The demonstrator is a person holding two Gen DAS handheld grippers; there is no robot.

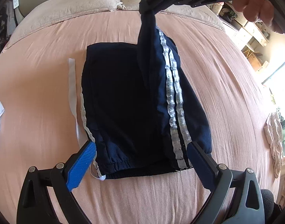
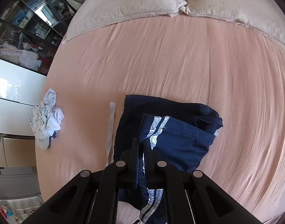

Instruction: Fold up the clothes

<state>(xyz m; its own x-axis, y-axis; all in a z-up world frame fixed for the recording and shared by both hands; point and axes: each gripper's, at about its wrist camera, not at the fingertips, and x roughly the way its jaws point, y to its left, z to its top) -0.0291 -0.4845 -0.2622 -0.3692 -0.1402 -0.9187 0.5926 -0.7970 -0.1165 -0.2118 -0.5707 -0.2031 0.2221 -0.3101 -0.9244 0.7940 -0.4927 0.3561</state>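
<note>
Navy track pants [image 1: 120, 102] with white side stripes lie folded on a pink bed [image 1: 39, 112]. My left gripper [image 1: 141, 145] hangs open over their near elastic edge, blue pads [image 1: 82, 164] wide apart and clear of the cloth. At the top of the left wrist view my right gripper [image 1: 148, 5] is shut on a striped part of the pants and holds it up off the pile, with a person's hand [image 1: 252, 3] on its handle. The right wrist view shows that gripper [image 2: 140, 143] pinching the navy cloth [image 2: 179, 140], which drapes down onto the bed [image 2: 161, 56].
A loose white strip [image 1: 72, 85] [image 2: 111, 127] lies just left of the pants. A crumpled white garment [image 2: 47, 119] sits at the bed's left edge. Pillows [image 2: 133, 0] line the far end. Furniture and shelves stand beside the bed.
</note>
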